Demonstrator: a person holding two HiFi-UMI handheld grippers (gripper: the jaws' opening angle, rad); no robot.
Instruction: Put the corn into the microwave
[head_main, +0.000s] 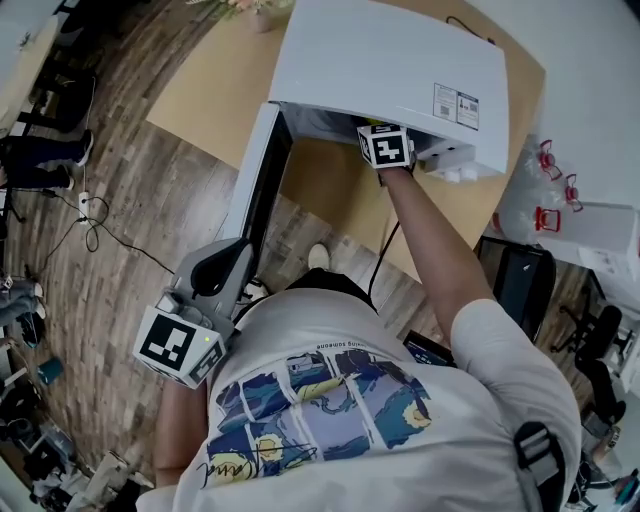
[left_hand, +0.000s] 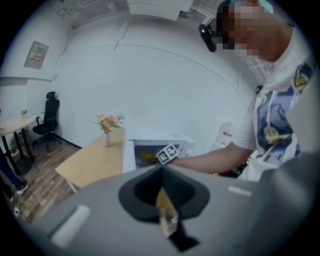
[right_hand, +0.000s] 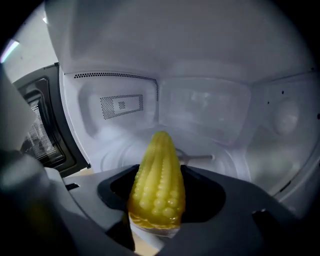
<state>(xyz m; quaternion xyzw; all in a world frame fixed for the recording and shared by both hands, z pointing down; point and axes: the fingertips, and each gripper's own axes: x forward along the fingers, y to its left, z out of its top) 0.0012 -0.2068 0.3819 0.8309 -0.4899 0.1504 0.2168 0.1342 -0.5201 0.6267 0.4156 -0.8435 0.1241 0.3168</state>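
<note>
A yellow corn cob sticks out tip-first between the jaws of my right gripper, which is shut on its lower end. That gripper is inside the white cavity of the microwave, with the cob over the round glass turntable. In the head view the white microwave stands on a wooden table with its door swung open to the left, and my right gripper reaches into the opening. My left gripper hangs low at the left, near the person's body, shut and empty.
The dark inner face of the open door is close on the right gripper's left. A vase of flowers stands on the table's far corner. Cables trail over the wood floor, and office chairs stand at the right.
</note>
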